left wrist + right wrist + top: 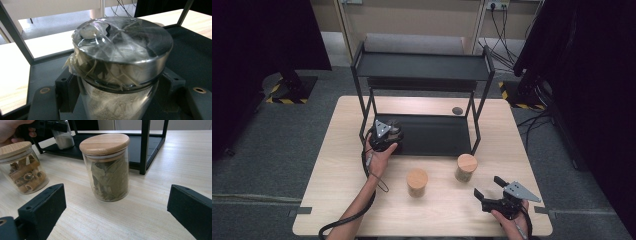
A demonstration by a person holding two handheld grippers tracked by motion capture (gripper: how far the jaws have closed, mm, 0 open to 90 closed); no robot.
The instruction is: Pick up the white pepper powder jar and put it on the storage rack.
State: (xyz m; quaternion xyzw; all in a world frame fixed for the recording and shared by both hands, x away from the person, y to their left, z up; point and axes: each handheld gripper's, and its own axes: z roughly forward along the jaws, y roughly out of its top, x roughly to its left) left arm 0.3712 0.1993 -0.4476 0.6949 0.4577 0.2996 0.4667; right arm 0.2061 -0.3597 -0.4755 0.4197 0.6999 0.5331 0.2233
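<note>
In the high view the left claw (pixel 384 134) sits at centre left of the frame, over the left end of the lower shelf of a black metal rack (pixel 422 67) that stands on the pale wooden table (pixel 337 150). The left claw is clamped on a glass jar with a steel lid (pixel 122 42); in the left gripper view the jar rises in the middle of the frame between the two black jaws, which press against its glass sides just under the lid. Clear film is crumpled over the left part of the lid, and pale powder shows through the glass below. The jar is over the dark shelf surface; whether its base touches the shelf cannot be told. The right claw (pixel 492 192) lies in the lower right of the high view, low over the table, with its jaws wide apart and nothing between them. In the right gripper view a wooden-lidded jar of dried leaves (pixel 107 167) stands upright on the table at the centre of the frame, beyond the open jaws, and a second wooden-lidded jar of rolled bark sticks (pixel 21 167) stands at the left edge, apart from the first
</note>
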